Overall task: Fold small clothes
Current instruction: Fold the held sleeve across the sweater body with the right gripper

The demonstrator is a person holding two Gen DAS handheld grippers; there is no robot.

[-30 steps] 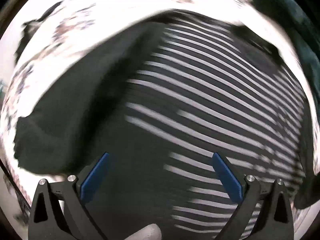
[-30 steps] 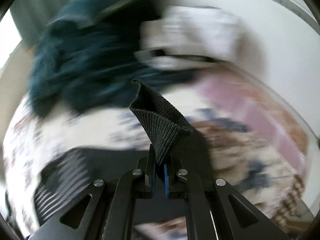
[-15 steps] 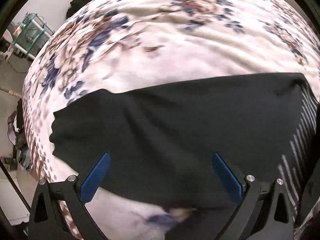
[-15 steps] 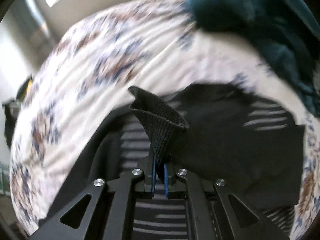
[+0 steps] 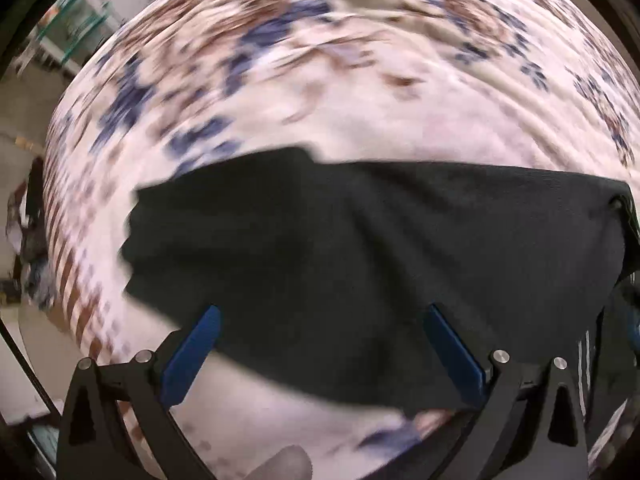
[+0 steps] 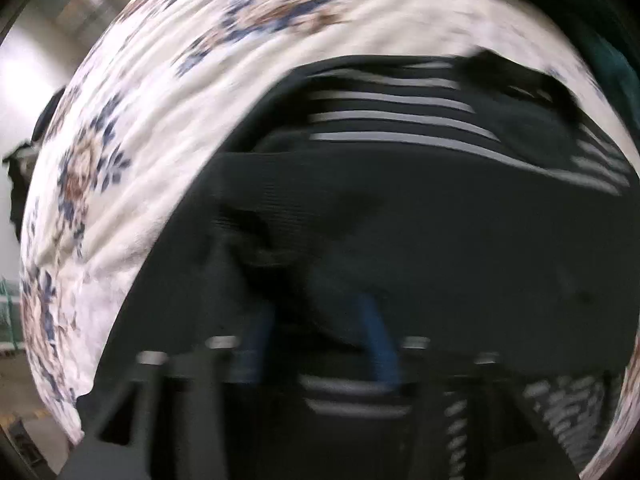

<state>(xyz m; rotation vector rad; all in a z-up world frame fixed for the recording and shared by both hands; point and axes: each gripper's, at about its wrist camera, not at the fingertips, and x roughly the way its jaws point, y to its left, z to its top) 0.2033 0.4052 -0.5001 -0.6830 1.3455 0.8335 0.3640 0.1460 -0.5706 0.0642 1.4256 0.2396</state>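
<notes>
A black garment with white stripes [image 5: 360, 248] lies on the floral bedsheet [image 5: 360, 80], a plain black part folded over the striped part. My left gripper [image 5: 320, 344] is open and empty, hovering over the near edge of the black cloth. In the right wrist view the garment [image 6: 400, 220] fills the middle, stripes [image 6: 392, 120] showing at its far side. My right gripper [image 6: 316, 344] is blurred; its blue pads [image 6: 376, 340] stand apart, with the cloth lying in front of them.
A dark teal garment [image 6: 600, 20] lies at the far right of the bed. The bed's left edge drops to a floor with a green rack [image 5: 76, 28] and clutter [image 5: 28, 240].
My right gripper brought the held black cloth corner down over the striped part and its jaws have parted, letting go. My left gripper stayed open and shifted slightly over the cloth.
</notes>
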